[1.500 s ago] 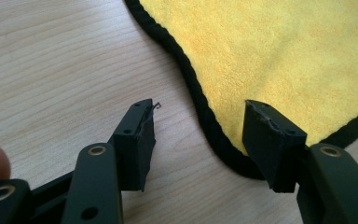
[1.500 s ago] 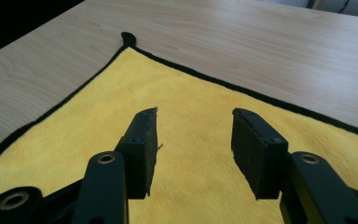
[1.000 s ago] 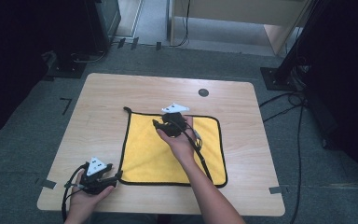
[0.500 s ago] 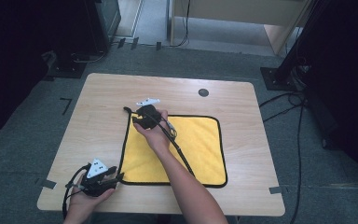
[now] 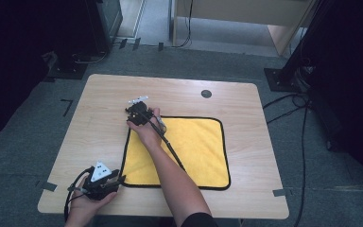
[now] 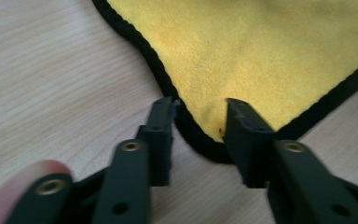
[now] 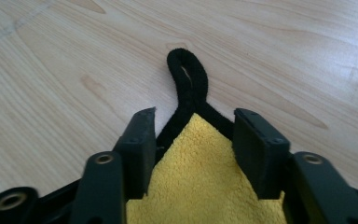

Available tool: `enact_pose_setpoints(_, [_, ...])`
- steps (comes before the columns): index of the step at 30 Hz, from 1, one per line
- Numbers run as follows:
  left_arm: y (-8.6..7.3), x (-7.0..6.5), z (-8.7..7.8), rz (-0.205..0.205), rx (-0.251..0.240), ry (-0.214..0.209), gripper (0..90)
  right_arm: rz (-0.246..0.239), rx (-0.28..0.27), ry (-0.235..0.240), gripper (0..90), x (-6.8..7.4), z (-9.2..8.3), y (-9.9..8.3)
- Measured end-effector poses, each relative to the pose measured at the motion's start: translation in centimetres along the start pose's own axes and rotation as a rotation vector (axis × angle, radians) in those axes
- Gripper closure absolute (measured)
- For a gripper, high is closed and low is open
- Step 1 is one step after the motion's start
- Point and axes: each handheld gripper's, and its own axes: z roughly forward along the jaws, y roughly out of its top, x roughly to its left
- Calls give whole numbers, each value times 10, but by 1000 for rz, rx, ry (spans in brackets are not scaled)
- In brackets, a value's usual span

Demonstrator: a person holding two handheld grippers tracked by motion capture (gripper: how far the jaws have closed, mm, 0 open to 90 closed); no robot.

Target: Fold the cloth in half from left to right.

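Note:
A yellow cloth [image 5: 189,146] with a black border lies flat on the wooden table [image 5: 246,104]. My left gripper [image 5: 118,178] rests at the cloth's near-left corner. In the left gripper view, that corner [image 6: 205,93] lies flat between the jaws of my left gripper [image 6: 200,109]; they have just been closing and still stand apart. My right gripper [image 5: 133,113] is at the far-left corner, held low over the table. In the right gripper view, my right gripper [image 7: 193,116] is open and straddles the yellow corner [image 7: 196,154], with the black hanging loop [image 7: 186,74] just beyond its tips.
A small round black grommet [image 5: 206,93] sits in the tabletop beyond the cloth. Bare wood surrounds the cloth on all sides. Cables [image 5: 302,109] run over the grey floor at the right, and dark stands rise around the table.
My right hand has moved left along the cloth's far edge, from its middle to the far-left corner, and sunk lower. The left hand has stayed at the near-left corner.

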Motion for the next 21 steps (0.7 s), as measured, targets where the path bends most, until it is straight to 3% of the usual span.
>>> enact_pose_setpoints(3, [2,3,0,-65,16,-9,847,5,-4,5,686,1,3,2])
enact_pose_setpoints(4, [3,4,0,-76,17,-11,867,-8,-3,8,776,1,4,3])
enact_pose_setpoints(6, [4,3,-1,-74,22,20,877,-37,2,-10,838,4,7,5])
enact_pose_setpoints(9, [4,5,-5,-68,16,63,882,-22,17,-3,863,4,11,12])
enact_pose_setpoints(14, [1,23,-24,-107,-39,124,884,-14,14,15,869,10,18,25])
enact_pose_setpoints(18, [2,29,-44,-106,-134,183,886,-22,-30,33,868,26,18,42])
enact_pose_setpoints(21, [6,21,-53,-74,-196,169,887,-24,-84,57,867,31,9,53])
